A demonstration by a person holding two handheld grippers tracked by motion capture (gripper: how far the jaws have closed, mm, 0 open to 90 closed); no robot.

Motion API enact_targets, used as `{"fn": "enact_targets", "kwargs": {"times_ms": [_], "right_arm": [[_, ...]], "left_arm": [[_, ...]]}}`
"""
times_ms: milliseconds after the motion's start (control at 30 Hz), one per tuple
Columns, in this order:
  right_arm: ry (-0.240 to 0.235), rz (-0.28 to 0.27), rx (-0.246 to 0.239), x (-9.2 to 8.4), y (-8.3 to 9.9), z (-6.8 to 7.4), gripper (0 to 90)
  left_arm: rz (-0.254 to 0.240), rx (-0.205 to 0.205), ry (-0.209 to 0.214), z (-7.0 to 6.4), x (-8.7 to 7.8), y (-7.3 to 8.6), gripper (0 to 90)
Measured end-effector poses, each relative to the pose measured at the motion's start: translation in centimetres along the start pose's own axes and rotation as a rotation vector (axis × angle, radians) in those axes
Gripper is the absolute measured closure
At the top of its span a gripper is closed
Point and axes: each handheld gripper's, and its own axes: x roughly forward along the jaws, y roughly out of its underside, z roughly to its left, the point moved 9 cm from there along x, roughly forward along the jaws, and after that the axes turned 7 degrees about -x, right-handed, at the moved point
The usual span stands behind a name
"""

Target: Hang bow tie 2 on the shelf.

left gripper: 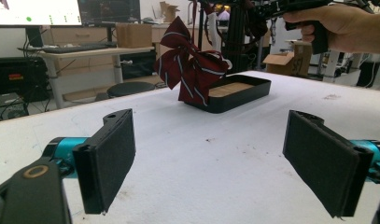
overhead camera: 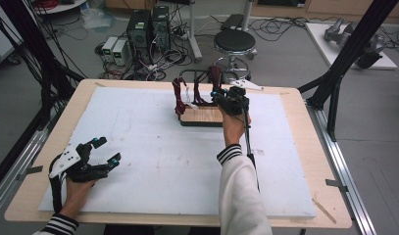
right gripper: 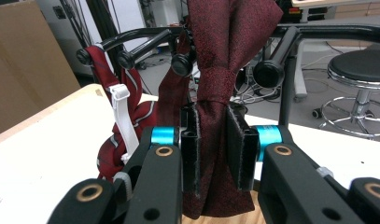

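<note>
A: Where's the dark red woven tie (right gripper: pixel 215 93)?
B: Draped on the black tubular rack (overhead camera: pixel 199 76), twelve o'clock on the tabletop (overhead camera: pixel 153 147); the right claw (right gripper: pixel 214 144) pinches it.
A: And the left claw (overhead camera: pixel 103 150)?
B: Spread wide at eight o'clock, felt pads bare.

Left gripper (left gripper: pixel 208 163) low over white table surface (left gripper: pixel 234 154), black padded jaws standing wide apart, nothing between them. Ahead, black tray (left gripper: pixel 243 93) with wooden floor sits on table. Dark red striped bow tie (left gripper: pixel 190 70) hangs over tray's near left corner. Upper right: person's hand (left gripper: pixel 341 28) gripping right gripper (left gripper: pixel 290 7) handle. Background: desk, monitors, cardboard boxes.
</note>
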Motion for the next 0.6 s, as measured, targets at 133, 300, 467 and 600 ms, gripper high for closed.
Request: {"fn": "enact_targets", "kwargs": {"times_ms": [133,300,467,600], "right_arm": [[0.006,0.013,0.004,0.2,0.3,-0.1,77.4],[0.004,0.028,0.006,0.4,0.6,-0.2,77.5],[0.003,0.045,0.02,0.6,0.9,-0.3,77.5],[-0.003,0.067,0.025,0.7,1.3,-0.4,76.7]], "left_arm": [[0.0,0.0,0.0,0.0,0.0,0.0,17.3],[0.0,0.0,0.0,0.0,0.0,0.0,17.3],[0.0,0.001,0.0,0.0,0.0,0.0,17.3],[0.0,0.003,-0.001,0.0,0.0,0.0,17.3]]}}
